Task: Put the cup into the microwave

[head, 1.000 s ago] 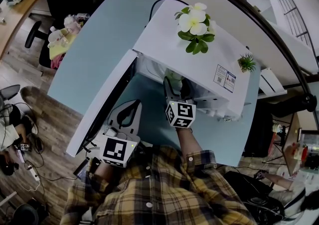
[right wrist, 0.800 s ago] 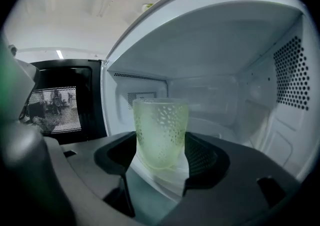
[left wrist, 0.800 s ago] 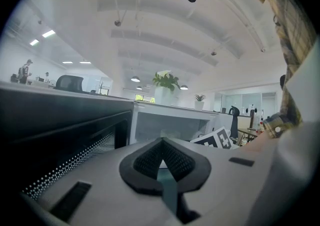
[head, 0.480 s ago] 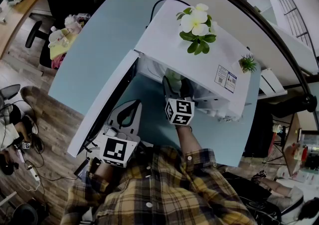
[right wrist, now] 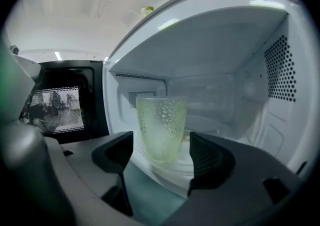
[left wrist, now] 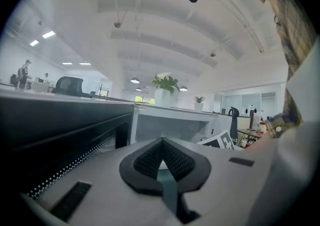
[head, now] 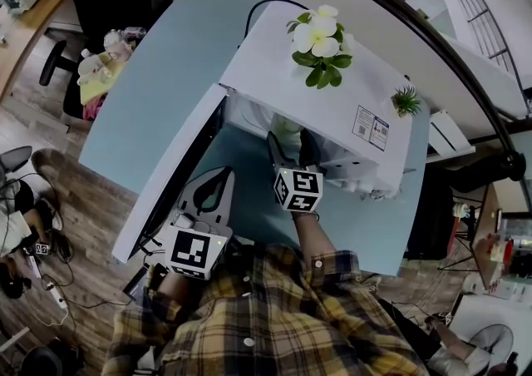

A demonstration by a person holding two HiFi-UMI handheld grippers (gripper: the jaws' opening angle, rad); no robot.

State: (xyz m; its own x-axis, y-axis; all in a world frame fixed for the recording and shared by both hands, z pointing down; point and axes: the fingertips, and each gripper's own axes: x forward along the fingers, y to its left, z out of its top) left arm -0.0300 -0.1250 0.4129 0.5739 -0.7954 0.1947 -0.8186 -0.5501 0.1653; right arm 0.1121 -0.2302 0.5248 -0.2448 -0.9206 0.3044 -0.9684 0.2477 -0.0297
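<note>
Right jaws wider, cup [right wrist: 160, 129] in microwave [right wrist: 210, 35]

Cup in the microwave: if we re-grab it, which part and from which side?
Take the cup by its side wall around mid-height, coming straight in through the open front of the microwave. It stands upright, tapered, with no handle showing, so pinch opposite sides. The right tongs straddle it that way; their jaws have just been opening and do not press on it.

My right gripper [right wrist: 161, 156]: jaws just opened, wide apart | cup [right wrist: 161, 125]: upright inside the microwave [right wrist: 272, 70], between my jaws, untouched
</note>
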